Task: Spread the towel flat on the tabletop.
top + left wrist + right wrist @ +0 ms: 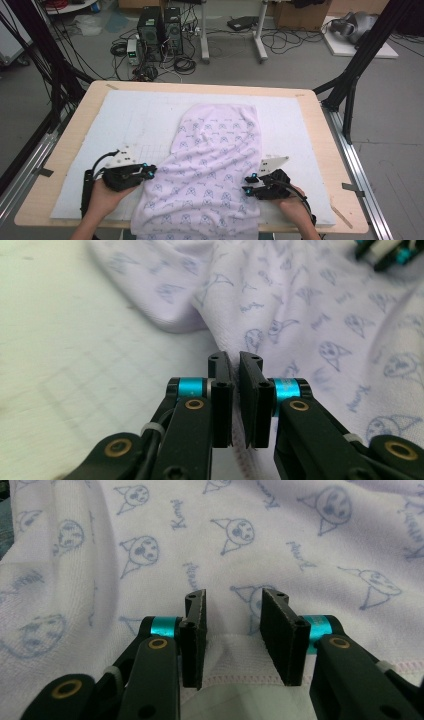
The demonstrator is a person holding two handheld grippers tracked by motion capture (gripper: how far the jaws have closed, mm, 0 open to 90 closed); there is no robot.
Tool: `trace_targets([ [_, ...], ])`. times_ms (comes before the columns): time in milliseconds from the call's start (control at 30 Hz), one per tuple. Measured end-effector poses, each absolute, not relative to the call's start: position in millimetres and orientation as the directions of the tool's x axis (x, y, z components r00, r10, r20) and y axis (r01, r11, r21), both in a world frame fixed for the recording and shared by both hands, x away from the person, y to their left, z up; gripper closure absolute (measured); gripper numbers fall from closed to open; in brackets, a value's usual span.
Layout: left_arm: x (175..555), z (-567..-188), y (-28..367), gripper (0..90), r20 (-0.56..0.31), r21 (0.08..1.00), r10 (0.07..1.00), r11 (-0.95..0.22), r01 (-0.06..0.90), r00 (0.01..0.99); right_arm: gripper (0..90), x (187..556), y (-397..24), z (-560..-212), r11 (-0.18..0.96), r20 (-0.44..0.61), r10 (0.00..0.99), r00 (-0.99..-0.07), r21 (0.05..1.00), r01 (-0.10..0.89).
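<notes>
Towel: a pale lilac towel [210,165] printed with small blue cat-face figures and script lies rumpled down the middle of the table, its far end spread toward the table's centre, its near end hanging over the near edge.
Towel's left border: folded and raised into a soft ridge, seen close in the left gripper view [300,315].
Towel's hem: a stitched white band with a thin pink line runs across the bottom of the right gripper view [235,655].
Left gripper: the left gripper [148,172] sits at the towel's left border, held in the person's left hand [102,197]. In its own view [235,371] the two black jaws stand nearly pressed together, a thin fold of the cloth's edge pinched in the narrow slit between them.
Right gripper: the right gripper [248,183] rests at the towel's right border near the table's near edge, held in the right hand [295,207]. In its own view [234,611] the jaws are spread, with a clear gap; the hem lies between them, and the pads do not press on it.
Under the cloth: a white felt-like mat [125,120] with a faint grid covers most of the wooden table [75,130].
Beyond the table: computer towers [160,30] and loose cables [185,62] stand on the grey floor.
</notes>
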State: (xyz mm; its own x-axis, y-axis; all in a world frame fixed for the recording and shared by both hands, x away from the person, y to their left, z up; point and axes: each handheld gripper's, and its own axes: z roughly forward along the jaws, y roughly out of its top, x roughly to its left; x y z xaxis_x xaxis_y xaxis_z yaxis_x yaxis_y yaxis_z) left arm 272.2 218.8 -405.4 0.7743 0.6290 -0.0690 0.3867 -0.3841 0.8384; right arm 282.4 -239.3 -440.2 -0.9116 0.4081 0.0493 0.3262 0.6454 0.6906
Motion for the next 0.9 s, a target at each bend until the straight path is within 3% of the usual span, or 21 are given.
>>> trace_targets([
  [100, 273, -402, 225, 78.9, -0.080, 0.845, 0.642, -0.362, 0.393, 0.762, 62.6, 282, -239, -440, 0.647, 0.048, 0.405, -0.913, 0.691, 0.323],
  [167, 274, -405, 223, 69.0, -0.084, 0.842, 0.641, -0.364, 0.399, 0.763, 62.2, 282, -239, -440, 0.649, 0.044, 0.406, -0.913, 0.689, 0.322],
  [367, 282, -426, 203, 60.0, -0.076, 0.767, 0.619, -0.465, 0.443, 0.782, 64.5, 281, -240, -440, 0.653, 0.034, 0.407, -0.913, 0.687, 0.317],
  [433, 284, -434, 196, 64.2, -0.063, 0.743, 0.610, -0.500, 0.445, 0.790, 73.2, 279, -239, -439, 0.659, 0.031, 0.402, -0.915, 0.685, 0.312],
  [467, 284, -437, 193, 72.2, -0.049, 0.732, 0.602, -0.521, 0.438, 0.797, 81.5, 279, -240, -438, 0.664, 0.028, 0.396, -0.918, 0.682, 0.307],
  [533, 283, -439, 191, 84.8, -0.033, 0.741, 0.604, -0.520, 0.425, 0.797, 87.0, 277, -240, -437, 0.671, 0.028, 0.383, -0.923, 0.679, 0.299],
  [567, 283, -438, 193, 86.9, -0.045, 0.738, 0.601, -0.518, 0.432, 0.798, 87.7, 276, -241, -437, 0.678, 0.019, 0.375, -0.927, 0.676, 0.288],
  [900, 243, -423, 207, 88.4, -0.038, 0.769, 0.569, -0.508, 0.388, 0.822, 88.3, 256, -251, -426, 0.674, 0.036, 0.340, -0.940, 0.688, 0.270],
])
